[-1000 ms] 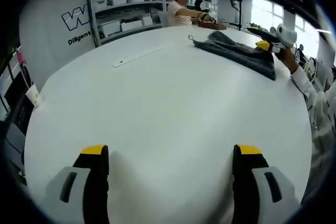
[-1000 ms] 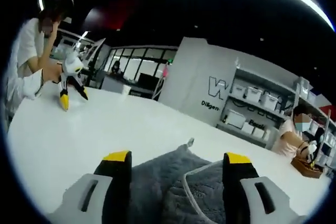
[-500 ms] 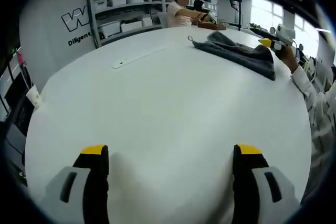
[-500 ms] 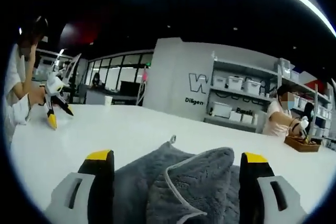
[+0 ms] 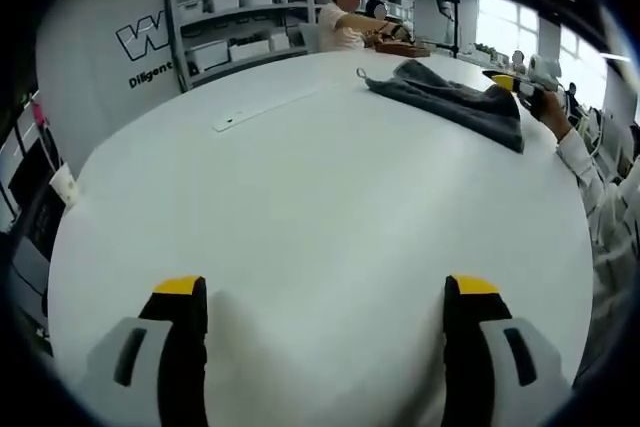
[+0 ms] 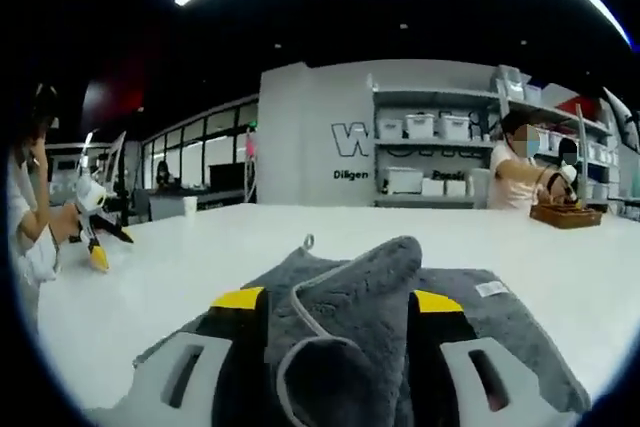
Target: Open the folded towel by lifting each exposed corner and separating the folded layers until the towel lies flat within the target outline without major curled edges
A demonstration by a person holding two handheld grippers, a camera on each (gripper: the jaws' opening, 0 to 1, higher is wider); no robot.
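Left gripper (image 5: pixel 325 292) hovers low over the bare white table (image 5: pixel 300 177) with its 2 yellow-tipped jaws spread wide apart and nothing between them. Far across the table in the left gripper view lies the grey towel (image 5: pixel 455 99), a dark folded shape with a small hanging loop at its near-left corner; the right gripper (image 5: pixel 520 87) is at its far right end, held in a person's hand. Behind the table stand grey shelves (image 5: pixel 240 17) with white boxes, and a seated person (image 5: pixel 345 22) works at the far edge.

Right gripper view: the right gripper (image 6: pixel 335 302) has its 2 jaws drawn in against a raised fold of the towel (image 6: pixel 350 317), clamped on it, with the rest of the towel spread on the table (image 6: pixel 180 267) beneath. At the left, the left gripper (image 6: pixel 92 237) is held in a hand above the table.
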